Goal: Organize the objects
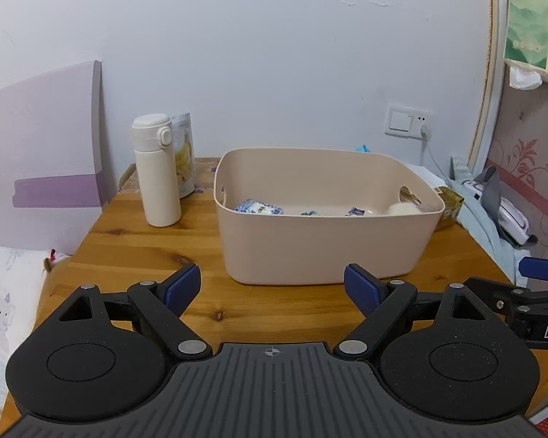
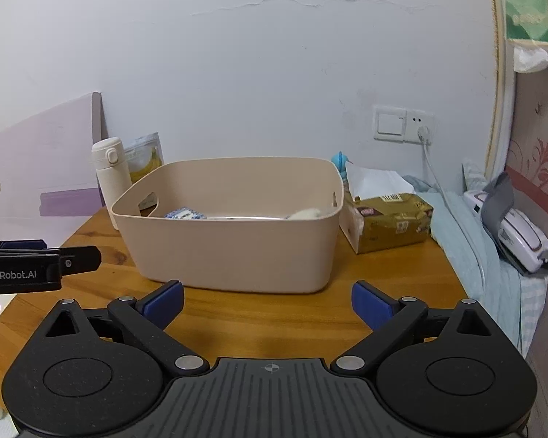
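A beige plastic bin [image 1: 321, 252] [image 2: 233, 252] stands in the middle of the wooden table [image 1: 135, 255] [image 2: 274, 321]. Inside lie a blue-and-white packet [image 1: 259, 207] [image 2: 184, 214], other small packets and a white object [image 1: 402, 210] [image 2: 305, 214]. A white flask [image 1: 156, 169] [image 2: 109, 175] and a banana-print pouch [image 1: 184, 160] [image 2: 146, 155] stand left of the bin. My left gripper [image 1: 272, 288] is open and empty, just in front of the bin. My right gripper [image 2: 266, 303] is open and empty, also in front of the bin.
A gold tissue pack [image 2: 391, 222] lies right of the bin. A white device with a grey strap [image 2: 511, 230] rests on light blue cloth [image 2: 475, 248] at the right. A wall socket with a cable [image 2: 422, 135] is behind. Bedding [image 1: 7, 292] lies left of the table.
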